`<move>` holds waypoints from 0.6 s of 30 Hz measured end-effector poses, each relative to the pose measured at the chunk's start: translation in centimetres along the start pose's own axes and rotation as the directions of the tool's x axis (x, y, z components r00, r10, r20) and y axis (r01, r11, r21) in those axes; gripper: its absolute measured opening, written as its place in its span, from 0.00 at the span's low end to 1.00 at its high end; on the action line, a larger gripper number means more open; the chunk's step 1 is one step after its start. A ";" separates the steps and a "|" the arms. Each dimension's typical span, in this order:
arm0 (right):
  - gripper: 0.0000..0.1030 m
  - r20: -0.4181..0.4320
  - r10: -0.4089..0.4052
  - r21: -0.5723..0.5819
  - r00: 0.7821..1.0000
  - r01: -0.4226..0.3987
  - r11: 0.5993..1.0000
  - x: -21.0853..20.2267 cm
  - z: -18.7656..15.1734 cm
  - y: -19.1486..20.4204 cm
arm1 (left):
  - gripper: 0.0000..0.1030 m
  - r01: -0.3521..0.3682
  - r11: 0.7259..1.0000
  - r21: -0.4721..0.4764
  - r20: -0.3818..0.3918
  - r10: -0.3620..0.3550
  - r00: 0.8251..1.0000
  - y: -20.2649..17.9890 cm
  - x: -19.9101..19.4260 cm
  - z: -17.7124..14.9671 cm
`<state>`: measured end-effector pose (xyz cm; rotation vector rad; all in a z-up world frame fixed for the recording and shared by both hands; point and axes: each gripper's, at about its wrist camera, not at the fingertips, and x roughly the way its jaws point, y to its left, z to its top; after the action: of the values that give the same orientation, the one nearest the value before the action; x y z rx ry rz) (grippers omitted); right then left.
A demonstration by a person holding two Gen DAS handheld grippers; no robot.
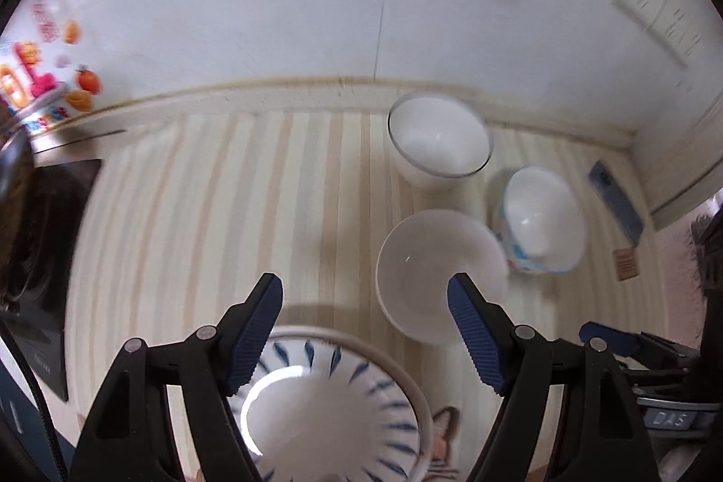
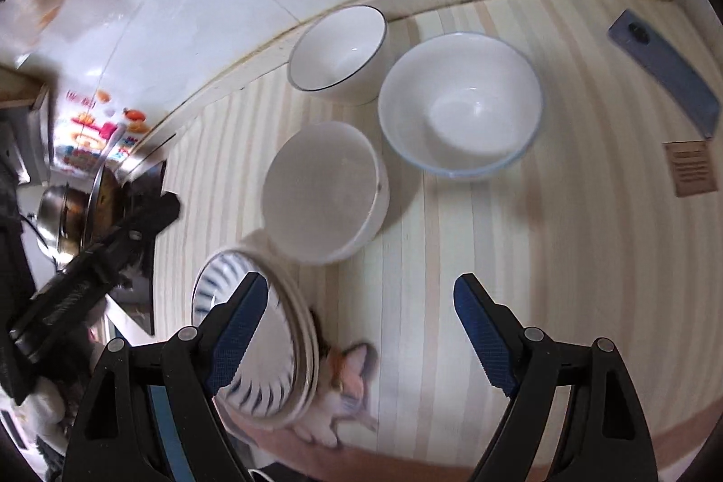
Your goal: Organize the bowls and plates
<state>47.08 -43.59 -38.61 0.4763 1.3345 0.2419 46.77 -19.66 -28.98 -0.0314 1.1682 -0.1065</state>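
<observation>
we hold both the left gripper (image 1: 365,335) and right gripper (image 2: 361,335), jaws wide open and empty, above the striped bench (image 2: 565,256); three white bowls (image 2: 323,190) cluster beyond the near-left blue-striped plate stack (image 2: 253,346).

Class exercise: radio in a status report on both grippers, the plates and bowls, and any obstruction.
Left gripper open, empty, over blue-striped plate stack. Right gripper open, empty. Three white bowls stand apart, unstacked. Phone lies clear, nothing blocking.

Three bowls (image 2: 460,105), one plate stack (image 2: 257,342)
</observation>
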 end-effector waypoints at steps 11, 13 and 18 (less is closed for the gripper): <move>0.41 -0.074 0.020 0.107 0.997 -0.012 0.994 8.3 3.0 -1.0 | 0.39 0.128 0.989 0.075 -0.200 -0.111 0.973 -1.4 9.1 2.0; 0.21 -0.085 0.018 0.115 0.996 -0.008 0.993 9.2 3.1 -1.0 | 0.35 0.130 0.987 0.099 -0.210 -0.107 0.972 -2.1 9.6 1.8; 0.19 -0.072 -0.014 0.114 0.997 0.022 0.993 9.3 3.1 -0.8 | 0.33 0.130 0.984 0.124 -0.200 -0.104 0.974 -2.7 8.9 1.2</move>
<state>52.07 -40.88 -46.58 0.5561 1.4267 0.1691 51.16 -23.26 -36.47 0.0319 1.3498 -0.2996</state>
